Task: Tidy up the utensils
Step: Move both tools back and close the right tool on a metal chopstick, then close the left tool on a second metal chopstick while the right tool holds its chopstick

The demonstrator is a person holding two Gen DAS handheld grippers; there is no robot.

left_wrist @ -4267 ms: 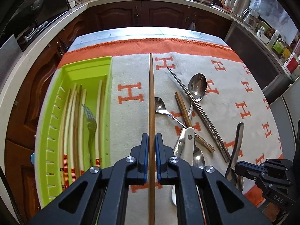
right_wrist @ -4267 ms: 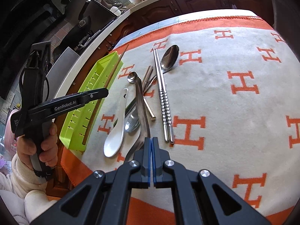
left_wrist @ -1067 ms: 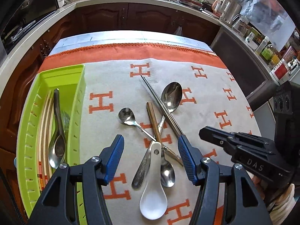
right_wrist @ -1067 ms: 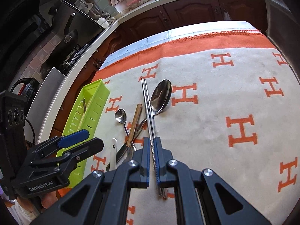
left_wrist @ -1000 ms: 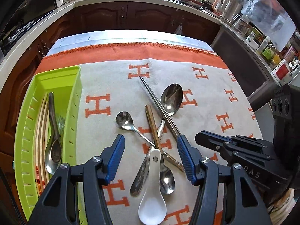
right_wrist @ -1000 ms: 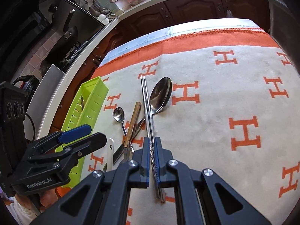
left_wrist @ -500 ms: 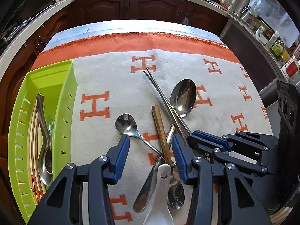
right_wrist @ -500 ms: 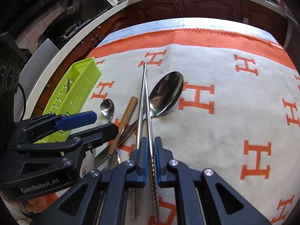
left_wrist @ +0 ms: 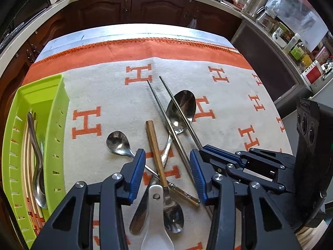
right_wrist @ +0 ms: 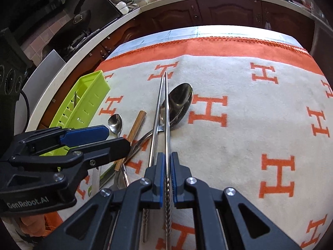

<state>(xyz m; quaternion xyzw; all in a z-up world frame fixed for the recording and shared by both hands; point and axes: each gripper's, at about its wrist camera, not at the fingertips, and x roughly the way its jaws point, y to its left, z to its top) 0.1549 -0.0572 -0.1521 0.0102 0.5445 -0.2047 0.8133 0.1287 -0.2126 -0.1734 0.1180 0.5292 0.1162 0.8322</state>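
Observation:
My right gripper [right_wrist: 166, 166] is shut on one metal chopstick [right_wrist: 166, 108] and holds it lifted over the cloth; it shows in the left wrist view [left_wrist: 179, 110] too. The second metal chopstick [left_wrist: 164, 120] lies beside it on the cloth. My left gripper [left_wrist: 167, 168] is open and empty, its jaws astride a wooden chopstick [left_wrist: 155, 148], a small spoon [left_wrist: 118, 142], a large spoon [left_wrist: 183, 108] and a white ceramic spoon [left_wrist: 156, 225]. The green tray [left_wrist: 54, 112] at the left holds chopsticks, a fork and a spoon [left_wrist: 36, 158].
The utensils lie on a cream cloth with orange H marks [left_wrist: 87, 123] and an orange border. Kitchen cabinets and a counter with jars [left_wrist: 295, 45] surround the table. The tray also shows in the right wrist view [right_wrist: 83, 100].
My right gripper has closed on a metal chopstick and raised it, splitting the pair. My left gripper, earlier holding a wooden chopstick, is open and has come down over the utensil pile.

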